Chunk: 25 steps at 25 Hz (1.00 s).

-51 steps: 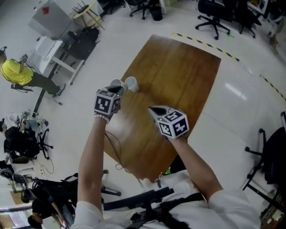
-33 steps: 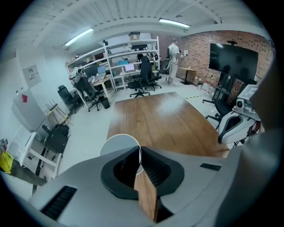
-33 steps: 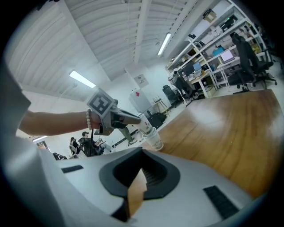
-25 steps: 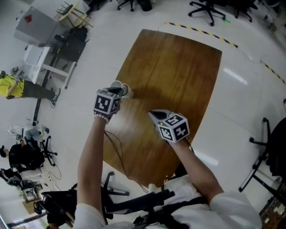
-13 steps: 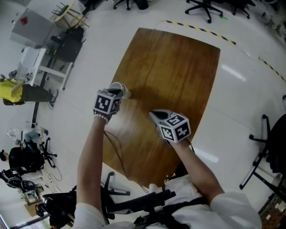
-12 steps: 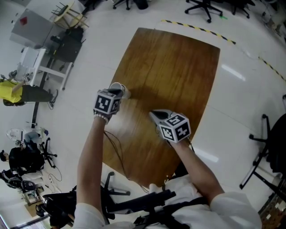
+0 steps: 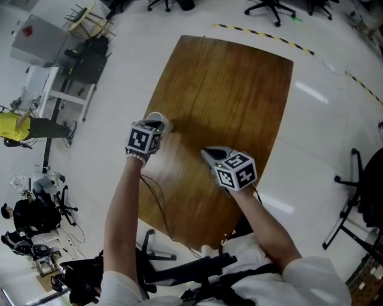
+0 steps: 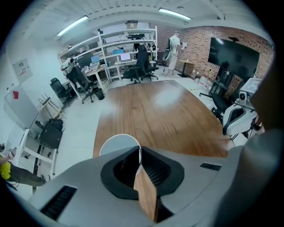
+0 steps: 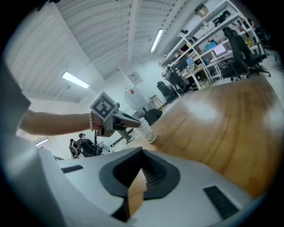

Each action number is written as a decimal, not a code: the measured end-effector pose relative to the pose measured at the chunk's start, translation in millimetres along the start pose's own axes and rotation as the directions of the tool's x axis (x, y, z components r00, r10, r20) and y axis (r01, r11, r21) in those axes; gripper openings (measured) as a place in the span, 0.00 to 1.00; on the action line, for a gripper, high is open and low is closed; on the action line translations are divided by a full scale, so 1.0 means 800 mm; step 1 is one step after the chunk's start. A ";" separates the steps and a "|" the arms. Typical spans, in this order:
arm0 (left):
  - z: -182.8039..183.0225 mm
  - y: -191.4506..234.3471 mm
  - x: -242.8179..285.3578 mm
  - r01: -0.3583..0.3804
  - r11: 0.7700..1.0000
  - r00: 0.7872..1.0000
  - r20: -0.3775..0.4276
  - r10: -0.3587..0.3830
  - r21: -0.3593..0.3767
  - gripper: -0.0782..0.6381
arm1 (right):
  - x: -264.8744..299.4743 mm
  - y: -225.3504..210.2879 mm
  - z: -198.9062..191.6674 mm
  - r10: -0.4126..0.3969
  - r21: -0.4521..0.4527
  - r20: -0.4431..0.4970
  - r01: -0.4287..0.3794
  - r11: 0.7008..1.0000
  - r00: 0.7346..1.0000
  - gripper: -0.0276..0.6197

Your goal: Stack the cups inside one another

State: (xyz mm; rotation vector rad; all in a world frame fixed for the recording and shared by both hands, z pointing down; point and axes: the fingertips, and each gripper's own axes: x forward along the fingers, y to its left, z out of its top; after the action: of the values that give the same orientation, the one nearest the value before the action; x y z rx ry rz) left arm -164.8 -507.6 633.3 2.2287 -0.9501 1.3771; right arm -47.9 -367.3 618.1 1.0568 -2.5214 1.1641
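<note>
Head view is showing us a long brown wooden worktop (image 7: 227,89) from above, standing on a pale glossy floor (image 7: 323,137), with both of our arms reaching over its near end. Our left tongs (image 7: 157,124) are pointing steeply down at the left edge of the worktop, where a white cup (image 7: 155,117) is sitting upright. Left gripper view is showing the tongs clamped on the cup: one jaw is lying inside the round rim and the other outside, and the thin wall is pinched between them. We cannot tell from any view whether another cup is nested in it.

Our right tongs (image 7: 209,152) are hovering over the middle of the near half of the worktop, well apart from the cup and to its right. Right gripper view is showing these jaws together with nothing between them, only bare wood beyond. Further off in that same view, the left tongs are gripping the top of the cup, whose base appears to be resting on the wood.

Far to the left on the floor, a person in a yellow top (image 7: 15,127) is sitting. Black office chairs (image 7: 272,7) are standing beyond the far end of the worktop.
</note>
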 end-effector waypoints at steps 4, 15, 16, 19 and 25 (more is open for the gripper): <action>0.003 -0.004 -0.001 0.007 1.000 1.000 0.013 -0.007 -0.019 0.16 | -0.003 -0.002 -0.002 -0.002 0.003 0.002 0.002 1.000 1.000 0.05; 0.009 -0.024 -0.068 -0.034 0.992 0.983 0.173 0.055 -0.121 0.23 | -0.037 0.019 -0.006 0.007 -0.044 0.040 -0.005 0.999 0.999 0.05; 0.007 -0.030 -0.082 -0.036 0.988 0.976 0.206 0.066 -0.147 0.23 | -0.042 0.023 -0.004 0.011 -0.053 0.046 -0.008 0.999 0.999 0.05; -0.005 -0.051 -0.134 -0.033 0.970 0.942 0.318 0.111 -0.241 0.23 | -0.054 0.044 -0.001 0.031 -0.087 0.056 -0.026 0.996 0.998 0.05; -0.085 -0.111 -0.260 0.040 0.908 0.845 0.499 0.192 -0.416 0.23 | -0.086 0.109 -0.021 0.058 -0.147 0.063 -0.048 0.988 0.996 0.05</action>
State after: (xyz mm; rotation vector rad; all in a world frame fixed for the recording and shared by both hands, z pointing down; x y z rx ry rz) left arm -209.2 -329.1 484.9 2.2716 -1.3760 0.4870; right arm -57.8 -279.8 548.6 1.0142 -2.6542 0.9553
